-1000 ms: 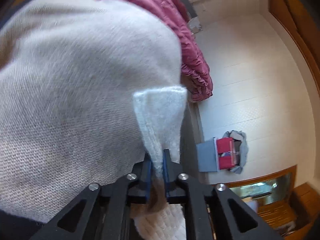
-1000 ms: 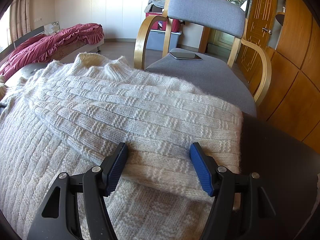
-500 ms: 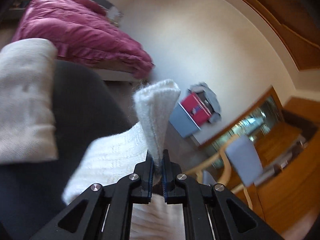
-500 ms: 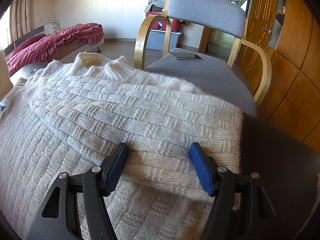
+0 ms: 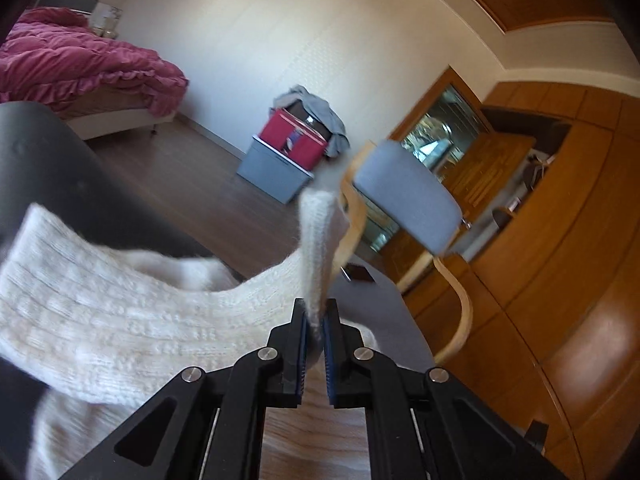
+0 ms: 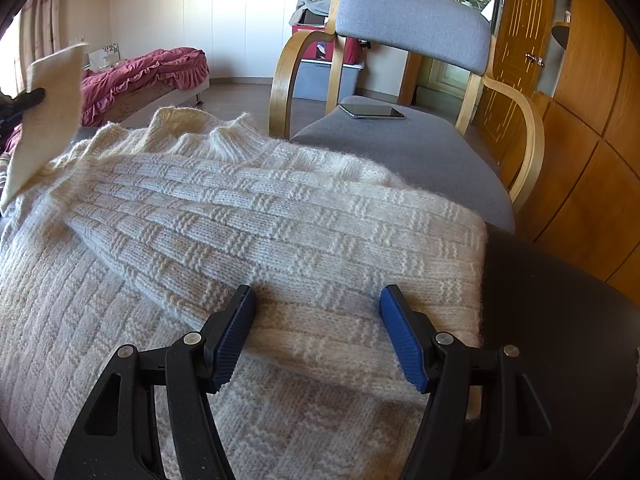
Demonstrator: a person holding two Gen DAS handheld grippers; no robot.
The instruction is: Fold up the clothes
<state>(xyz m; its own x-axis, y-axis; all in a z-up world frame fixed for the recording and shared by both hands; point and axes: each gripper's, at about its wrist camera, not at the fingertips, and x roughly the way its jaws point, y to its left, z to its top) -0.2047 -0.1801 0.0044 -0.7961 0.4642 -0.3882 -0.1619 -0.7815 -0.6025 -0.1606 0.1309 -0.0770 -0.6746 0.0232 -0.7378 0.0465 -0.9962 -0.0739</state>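
Note:
A cream knitted sweater lies spread on a dark table, with one sleeve folded across its body. My left gripper is shut on the cuff of the other sleeve and holds it up in the air. That sleeve trails down to the left. In the right wrist view the lifted cuff shows at the far left, above the sweater's shoulder. My right gripper stands open and low over the folded sleeve, near the sweater's right edge, with knit between its blue pads but not pinched.
A grey chair with bent wooden arms stands right behind the table, a phone on its seat. A bed with a magenta quilt is at the back left. Red and grey boxes stand by the wall. Wooden cabinets line the right.
My left gripper has swung away from the beige cloth and bed side toward the chair, rolling as it went, with the cuff still in it. The cuff now shows in the right view. Right gripper unmoved.

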